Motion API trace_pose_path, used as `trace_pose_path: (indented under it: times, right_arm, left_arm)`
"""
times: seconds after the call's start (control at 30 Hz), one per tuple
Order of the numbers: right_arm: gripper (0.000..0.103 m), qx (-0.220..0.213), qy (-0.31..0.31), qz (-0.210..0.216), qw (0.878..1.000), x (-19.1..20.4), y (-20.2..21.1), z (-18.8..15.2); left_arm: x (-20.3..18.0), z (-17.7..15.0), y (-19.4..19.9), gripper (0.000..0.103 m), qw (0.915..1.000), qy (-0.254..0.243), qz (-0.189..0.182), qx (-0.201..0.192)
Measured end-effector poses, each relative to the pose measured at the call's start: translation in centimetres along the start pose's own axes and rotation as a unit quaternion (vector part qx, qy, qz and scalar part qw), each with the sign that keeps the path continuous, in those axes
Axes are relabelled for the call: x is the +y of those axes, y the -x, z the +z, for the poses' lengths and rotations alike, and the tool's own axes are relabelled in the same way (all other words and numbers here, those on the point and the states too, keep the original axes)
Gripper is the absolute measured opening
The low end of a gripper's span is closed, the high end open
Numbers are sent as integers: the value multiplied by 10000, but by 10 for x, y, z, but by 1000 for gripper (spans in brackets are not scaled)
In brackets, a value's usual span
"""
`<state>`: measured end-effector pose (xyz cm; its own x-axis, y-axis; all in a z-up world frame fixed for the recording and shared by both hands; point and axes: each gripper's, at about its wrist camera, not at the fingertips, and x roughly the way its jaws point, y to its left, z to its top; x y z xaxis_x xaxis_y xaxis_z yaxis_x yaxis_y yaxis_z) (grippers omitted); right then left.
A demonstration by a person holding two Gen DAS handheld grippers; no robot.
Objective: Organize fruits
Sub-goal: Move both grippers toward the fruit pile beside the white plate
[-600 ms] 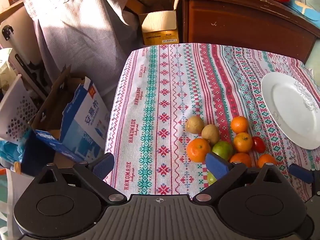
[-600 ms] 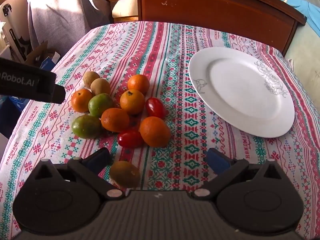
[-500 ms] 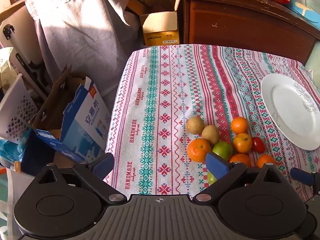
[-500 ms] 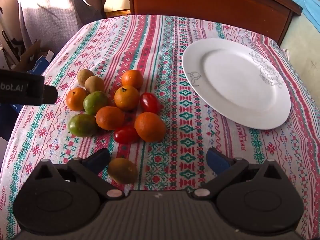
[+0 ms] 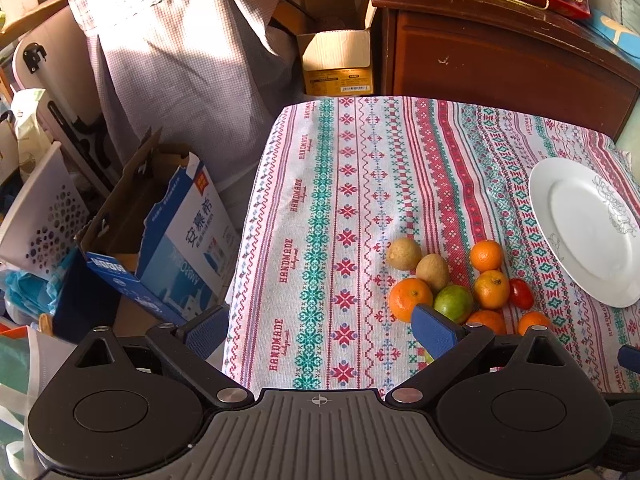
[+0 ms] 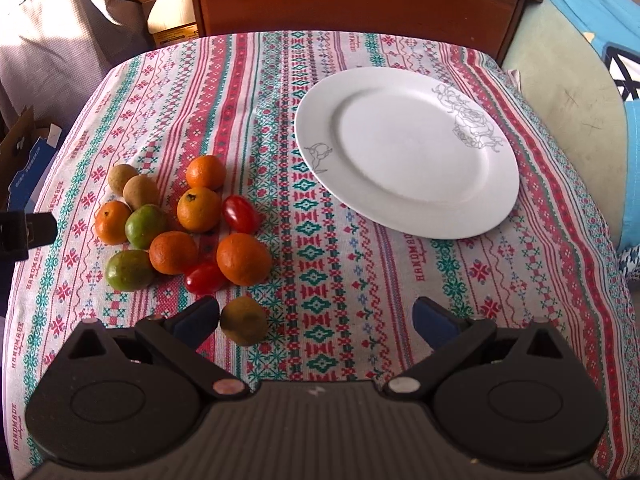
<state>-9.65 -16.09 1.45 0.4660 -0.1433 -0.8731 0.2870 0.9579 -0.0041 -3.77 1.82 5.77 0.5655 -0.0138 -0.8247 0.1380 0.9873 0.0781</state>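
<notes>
A pile of fruit lies on the patterned tablecloth (image 6: 320, 92): several oranges (image 6: 243, 258), green fruits (image 6: 145, 226), two red tomatoes (image 6: 240, 213) and two brown fruits (image 6: 140, 191). One dull green-brown fruit (image 6: 244, 320) lies apart, just inside the left finger of my right gripper (image 6: 316, 320), which is open and touches nothing. A bare white plate (image 6: 406, 152) sits beyond it to the right. My left gripper (image 5: 320, 330) hangs open over the table's left edge, with the fruit pile (image 5: 452, 300) by its right finger and the plate (image 5: 588, 236) at far right.
A dark wooden cabinet (image 6: 360, 4) stands behind the table. Left of the table are an open blue-and-white carton (image 5: 168, 240), a white perforated basket (image 5: 44, 216), a cardboard box (image 5: 336, 60) and hanging checked cloth (image 5: 180, 60). A padded seat (image 6: 572, 92) borders the table's right side.
My right gripper has swung to the right, so fruit and plate have slid left in its view. The left gripper has barely moved. Both stay open.
</notes>
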Motion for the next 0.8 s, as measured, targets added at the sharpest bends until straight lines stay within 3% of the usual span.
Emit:
trace_pose_path:
  times: [0.3, 0.8]
  right_arm:
    - [102, -76, -255, 18, 9996, -9, 0, 10]
    - [102, -315, 32, -92, 9995, -2, 10, 16]
  left_arm:
    - [-6, -5, -4, 99, 9997, -151, 151, 69]
    - [-15, -12, -7, 99, 9989, -381, 224, 163]
